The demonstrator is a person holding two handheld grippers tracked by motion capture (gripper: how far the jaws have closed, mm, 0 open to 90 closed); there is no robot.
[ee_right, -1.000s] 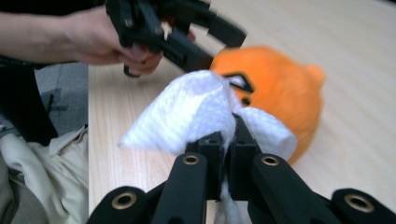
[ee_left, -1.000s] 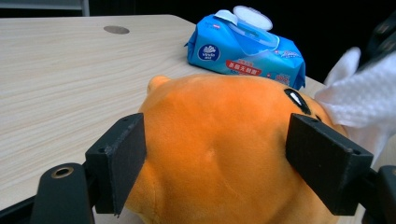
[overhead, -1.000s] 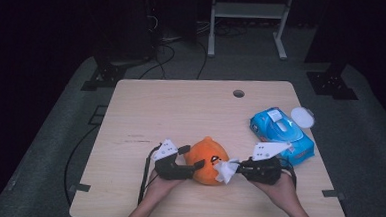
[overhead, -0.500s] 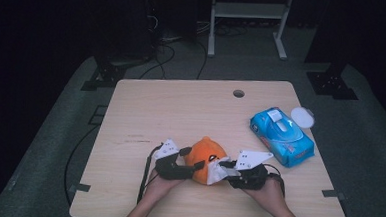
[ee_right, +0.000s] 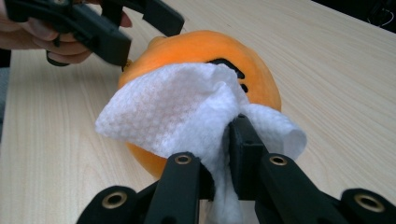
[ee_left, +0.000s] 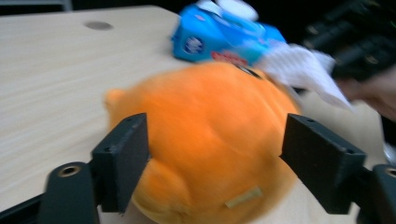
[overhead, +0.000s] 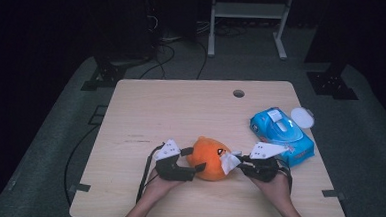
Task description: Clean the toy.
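One round orange plush (overhead: 209,158), lower centre of the table (overhead: 180,113). Left gripper (ee_left: 215,163) wide, clamping the plush. Right gripper (ee_right: 217,154) shut on one dimpled white wipe (ee_right: 173,112) touching it. One blue pack (overhead: 281,134), right.

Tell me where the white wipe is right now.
In the high view the white wipe sits near the table's front edge, pinched in the right tool against the orange plush toy's right side.

We see a pale wooden tabletop (overhead: 171,112) with a round hole (overhead: 238,93) near its far edge. An orange plush toy (overhead: 209,157) rests near our side, a blue wipes pack (overhead: 281,134) lies right, with a white lid (overhead: 301,116) just beyond.
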